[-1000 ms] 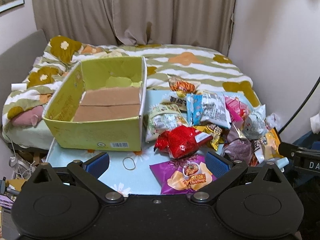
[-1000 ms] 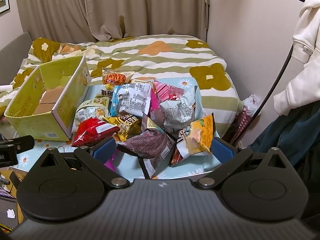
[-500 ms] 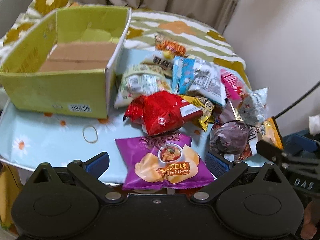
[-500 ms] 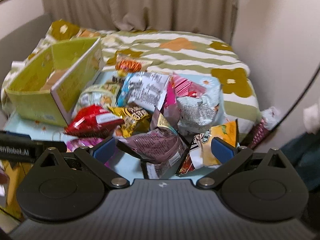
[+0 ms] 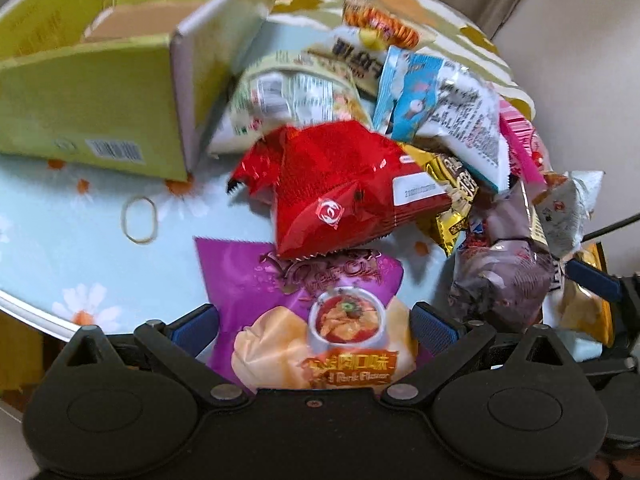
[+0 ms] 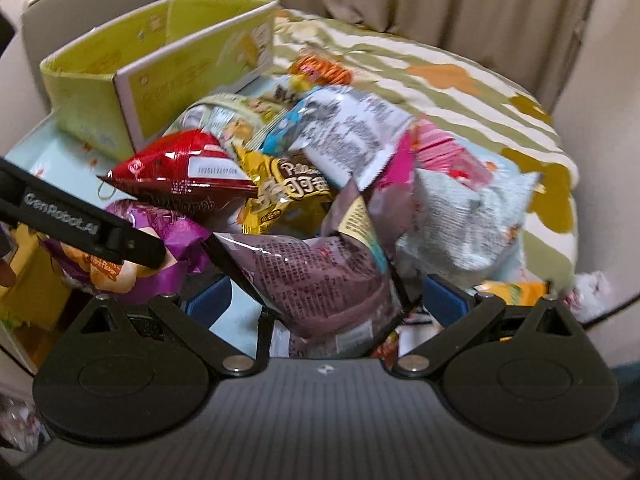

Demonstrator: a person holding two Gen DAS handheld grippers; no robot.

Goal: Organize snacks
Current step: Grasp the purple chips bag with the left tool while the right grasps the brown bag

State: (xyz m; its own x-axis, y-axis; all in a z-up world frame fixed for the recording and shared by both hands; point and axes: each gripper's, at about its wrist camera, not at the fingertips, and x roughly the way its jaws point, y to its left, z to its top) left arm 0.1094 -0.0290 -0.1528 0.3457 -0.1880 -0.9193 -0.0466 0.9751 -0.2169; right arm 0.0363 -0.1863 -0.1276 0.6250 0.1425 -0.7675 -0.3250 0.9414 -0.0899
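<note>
A pile of snack bags lies on a light blue flowered table [image 5: 60,248]. My left gripper [image 5: 314,326] is open, its blue pads on either side of the near end of a purple chip bag [image 5: 304,304]. Just beyond it lies a red bag [image 5: 340,188]. An open green cardboard box [image 5: 100,80] stands at the left, also seen as the box [image 6: 160,64] in the right wrist view. My right gripper [image 6: 326,300] is open around a maroon bag [image 6: 320,276]. The left gripper's body [image 6: 80,228] crosses that view's left side over the purple bag [image 6: 176,236].
A rubber band [image 5: 139,220] lies on the table near the box corner. Yellow [image 6: 292,196], white-blue [image 6: 352,128], pink [image 6: 440,152] and silver [image 6: 460,220] bags crowd the middle and right. A striped flowered bedspread [image 6: 440,72] and curtains lie beyond the table.
Both grippers have come down and forward to the pile. The left now straddles the purple bag, the right straddles the maroon bag. The bags have not moved.
</note>
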